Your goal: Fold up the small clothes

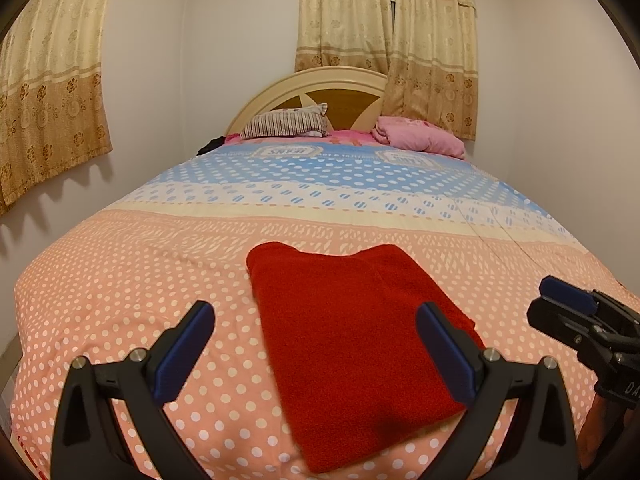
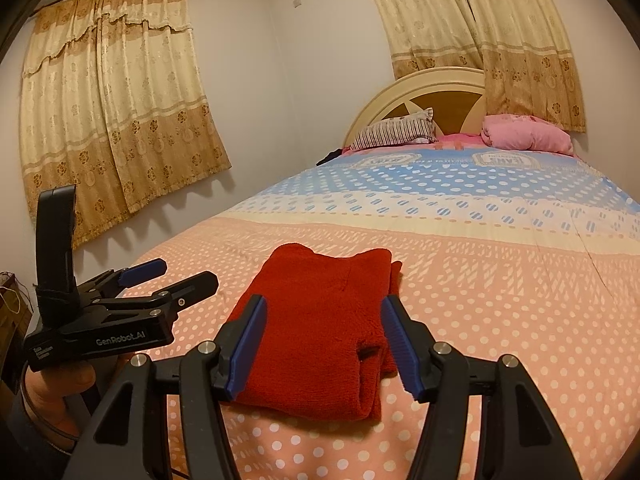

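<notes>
A red knitted garment (image 1: 352, 340) lies folded into a flat rectangle on the dotted pink bedspread (image 1: 120, 300), close to the near edge. My left gripper (image 1: 320, 344) hovers over it with its jaws wide apart and nothing between the pads. In the right wrist view the same red garment (image 2: 320, 320) shows its layered edges on the right side, and my right gripper (image 2: 326, 340) is open above its near end without pressing on it. Each gripper also shows in the other's view: the right gripper (image 1: 540, 300) beside the garment, the left gripper (image 2: 186, 272) held by a hand (image 2: 60, 392).
At the head of the bed lie a striped pillow (image 1: 284, 124) and a pink bundled blanket (image 1: 416, 136) against a cream headboard (image 1: 320, 80). Beige curtains (image 1: 52, 92) hang on the left wall and behind the headboard. The bedspread turns blue farther back.
</notes>
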Demonstrator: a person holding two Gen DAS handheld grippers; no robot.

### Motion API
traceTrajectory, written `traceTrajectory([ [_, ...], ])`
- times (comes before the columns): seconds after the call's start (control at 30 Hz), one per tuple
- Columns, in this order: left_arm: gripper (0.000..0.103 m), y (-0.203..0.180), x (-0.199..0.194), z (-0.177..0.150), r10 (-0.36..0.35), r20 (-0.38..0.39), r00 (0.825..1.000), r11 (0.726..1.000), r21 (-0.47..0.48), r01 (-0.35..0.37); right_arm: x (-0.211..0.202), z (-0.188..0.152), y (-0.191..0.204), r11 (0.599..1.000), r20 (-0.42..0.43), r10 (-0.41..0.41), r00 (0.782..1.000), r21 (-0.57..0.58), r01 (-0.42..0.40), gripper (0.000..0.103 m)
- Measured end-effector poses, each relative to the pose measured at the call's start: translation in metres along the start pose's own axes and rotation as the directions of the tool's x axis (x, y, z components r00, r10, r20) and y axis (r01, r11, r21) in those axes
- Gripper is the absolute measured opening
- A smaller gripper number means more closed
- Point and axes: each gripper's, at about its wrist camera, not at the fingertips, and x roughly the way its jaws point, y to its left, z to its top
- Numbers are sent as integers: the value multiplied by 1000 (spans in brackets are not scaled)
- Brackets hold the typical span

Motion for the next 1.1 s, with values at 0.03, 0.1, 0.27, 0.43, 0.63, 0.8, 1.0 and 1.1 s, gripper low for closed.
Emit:
traceTrajectory([
  [0.03, 103, 0, 0, 0, 0, 0, 1000, 1000, 1, 0, 0, 0, 0, 1000, 0, 0, 1000, 0, 0, 60],
  [0.1, 103, -1, 0, 0, 1, -2, 1000, 1000, 0, -1, 0, 0, 0, 1000, -1, -1, 1000, 0, 1, 61],
  [0.27, 103, -1, 0, -1, 2, -4, 1000, 1000, -1, -2, 0, -1, 1, 1000, -4, 0, 1000, -2, 0, 61],
  [0.43, 103, -1, 2, -2, 3, -11, 1000, 1000, -1, -3, 0, -1, 1, 1000, -5, 1, 1000, -2, -1, 61],
  [0.63, 103, 0, 3, -1, 2, -15, 1000, 1000, -9, -2, 0, -1, 2, 1000, -1, 0, 1000, -3, 0, 61],
  [0.8, 103, 0, 7, -1, -4, -38, 999, 1000, -19, 3, 0, -3, 2, 1000, 2, -2, 1000, -1, 2, 61],
  [1.0, 103, 2, 1, 2, 11, -23, 1000, 999, -35, -11, -5, 0, 1, 1000, 16, -3, 1000, -5, 3, 61],
  [1.1, 103, 7, -3, 5, 11, -4, 1000, 999, -50, -11, -11, 2, 2, 1000, 34, 4, 999, -8, -4, 61],
])
